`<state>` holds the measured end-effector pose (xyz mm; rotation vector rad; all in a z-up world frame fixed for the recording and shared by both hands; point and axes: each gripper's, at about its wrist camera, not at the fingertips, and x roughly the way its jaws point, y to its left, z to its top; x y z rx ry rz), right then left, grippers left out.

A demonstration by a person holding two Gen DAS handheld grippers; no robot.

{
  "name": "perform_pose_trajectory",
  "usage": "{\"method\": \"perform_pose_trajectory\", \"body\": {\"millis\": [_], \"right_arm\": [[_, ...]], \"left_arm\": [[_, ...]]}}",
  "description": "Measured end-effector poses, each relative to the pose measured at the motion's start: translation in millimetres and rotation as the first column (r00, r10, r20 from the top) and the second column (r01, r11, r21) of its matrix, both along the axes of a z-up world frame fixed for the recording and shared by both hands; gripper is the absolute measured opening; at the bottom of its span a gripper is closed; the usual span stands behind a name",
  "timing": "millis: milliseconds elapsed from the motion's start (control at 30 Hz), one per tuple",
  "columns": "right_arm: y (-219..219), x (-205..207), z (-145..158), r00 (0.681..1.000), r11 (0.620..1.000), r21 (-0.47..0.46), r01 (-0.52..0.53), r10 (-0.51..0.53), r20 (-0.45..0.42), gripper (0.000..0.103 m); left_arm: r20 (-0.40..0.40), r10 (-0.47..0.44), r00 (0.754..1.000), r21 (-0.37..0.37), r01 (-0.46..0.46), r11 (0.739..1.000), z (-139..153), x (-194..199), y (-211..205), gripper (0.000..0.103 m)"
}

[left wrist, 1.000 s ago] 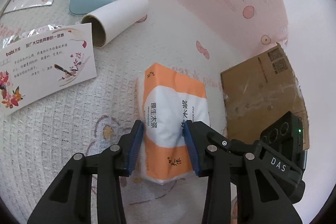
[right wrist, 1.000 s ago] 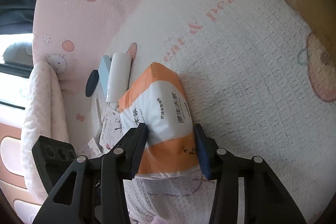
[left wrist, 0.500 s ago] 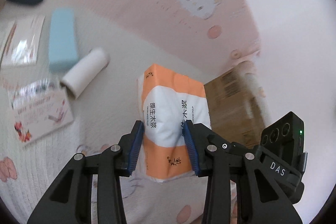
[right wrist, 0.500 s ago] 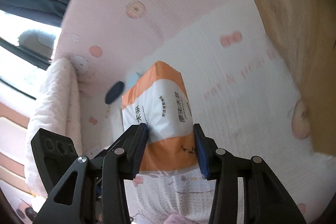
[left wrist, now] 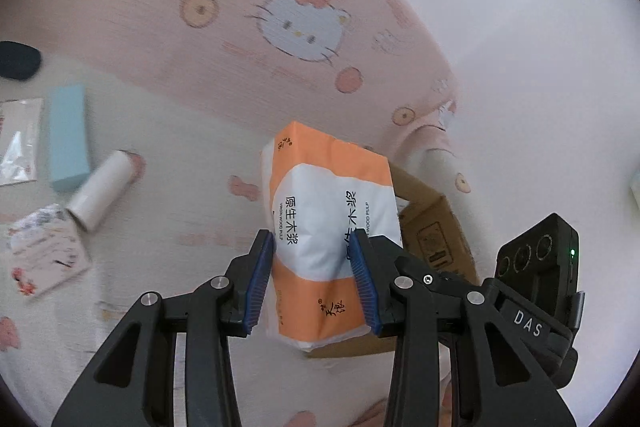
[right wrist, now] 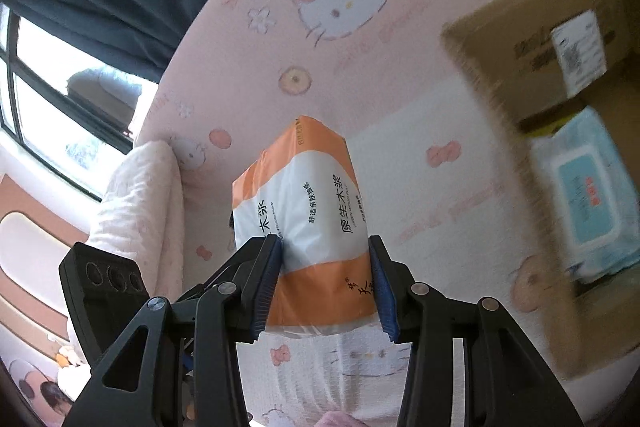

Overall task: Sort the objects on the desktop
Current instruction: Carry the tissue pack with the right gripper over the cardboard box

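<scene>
Waffle-textured pink blanket beneath soft rectangular tissue pack, both grippers' ribbed jaws pinching it.

Tissue pack above blanket — cardboard box right, tube left

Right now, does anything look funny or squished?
Yes. The orange-and-white tissue pack is dented where the left gripper and the right gripper both squeeze it. It hangs tilted in the air.
</scene>
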<state>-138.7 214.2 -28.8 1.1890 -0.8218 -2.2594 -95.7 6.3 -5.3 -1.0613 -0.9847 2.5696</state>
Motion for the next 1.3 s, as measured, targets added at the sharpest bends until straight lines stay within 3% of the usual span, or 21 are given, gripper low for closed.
{"method": "perform_pose_trajectory", "body": {"millis": [167, 433, 1000, 1167, 1300], "right_arm": [[68, -3, 16, 0.998, 0.998, -0.015, 0.067, -0.067, 0.004, 0.041], [153, -5, 22, 0.988, 0.988, 0.022, 0.156, -0.156, 0.019, 0.041], [195, -34, 7, 0.991, 0.991, 0.081, 0.105, -0.111, 0.079, 0.041], [203, -43, -5, 0.989, 0.997, 0.044, 0.062, -0.067, 0.129, 0.041], [204, -49, -14, 0.985, 0.999, 0.042, 0.009, -0.016, 0.173, 0.041]], "left_arm": [[-0.014, -0.090, 0.996, -0.029, 0.090, 0.996, 15, -35, 59, 0.043], [0.005, -0.194, 0.981, -0.009, 0.194, 0.981, 10, -73, 135, 0.043], [0.107, -0.184, 0.977, 0.030, 0.182, 0.983, -10, -105, 167, 0.043], [0.139, -0.180, 0.974, -0.029, 0.186, 0.982, -11, -107, 175, 0.043], [0.217, -0.178, 0.960, -0.079, 0.199, 0.977, -12, -109, 181, 0.043]]}}
